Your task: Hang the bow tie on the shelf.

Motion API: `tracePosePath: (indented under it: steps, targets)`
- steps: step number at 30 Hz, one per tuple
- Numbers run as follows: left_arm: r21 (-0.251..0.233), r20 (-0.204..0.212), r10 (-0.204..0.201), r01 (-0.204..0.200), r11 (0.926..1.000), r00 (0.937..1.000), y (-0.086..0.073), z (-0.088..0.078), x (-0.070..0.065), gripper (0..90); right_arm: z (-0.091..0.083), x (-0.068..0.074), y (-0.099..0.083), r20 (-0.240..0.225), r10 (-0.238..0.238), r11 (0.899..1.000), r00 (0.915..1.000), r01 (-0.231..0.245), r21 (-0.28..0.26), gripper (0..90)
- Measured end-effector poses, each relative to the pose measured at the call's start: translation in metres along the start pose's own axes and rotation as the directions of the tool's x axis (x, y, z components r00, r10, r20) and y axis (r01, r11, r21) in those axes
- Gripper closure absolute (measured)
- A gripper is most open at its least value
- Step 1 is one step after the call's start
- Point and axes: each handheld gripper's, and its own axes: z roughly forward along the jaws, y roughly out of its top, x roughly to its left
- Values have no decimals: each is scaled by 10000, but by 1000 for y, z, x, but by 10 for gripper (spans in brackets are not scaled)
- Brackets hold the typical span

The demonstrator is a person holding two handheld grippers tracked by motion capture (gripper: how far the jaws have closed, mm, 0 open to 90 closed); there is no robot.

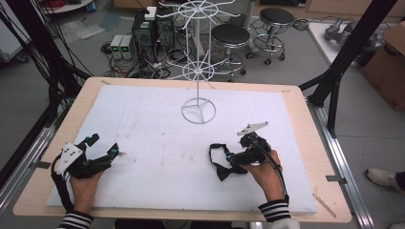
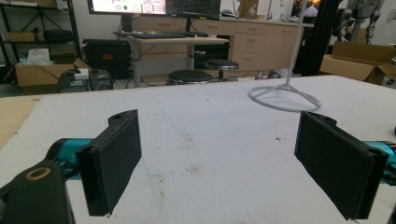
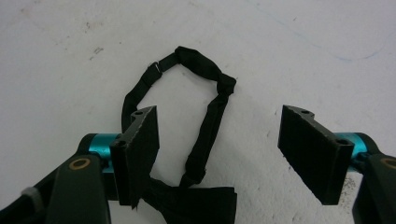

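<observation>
A black bow tie point(image 1: 220, 171) with a looped neck strap lies on the white board, front right of centre. My right gripper point(image 1: 229, 159) hovers over it, open. In the right gripper view the strap point(image 3: 205, 135) runs up between the two pads, the bow point(image 3: 201, 200) lies at the bottom edge, and the right gripper point(image 3: 218, 140) holds nothing. My left gripper point(image 1: 104, 145) rests open at the front left of the board, far from the tie. In its own view the left gripper point(image 2: 219, 154) has bare board between its pads. A white wire display stand point(image 1: 198, 110) rises at the back centre.
The white board point(image 1: 157, 119) covers a wooden table point(image 1: 315, 143). The stand's ring base point(image 2: 285, 98) shows ahead in the left gripper view. Behind the table are stools point(image 1: 230, 36), computer boxes and cables. Black frame legs point(image 1: 334, 71) stand at the right.
</observation>
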Motion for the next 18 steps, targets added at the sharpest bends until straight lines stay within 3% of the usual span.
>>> tracePosePath:
  steps: [18]
  targets:
    - [-4,6,0,0,10000,10000,0,0,0,152,17,4,6,-169,-51,9922,9998,72,1248,419]
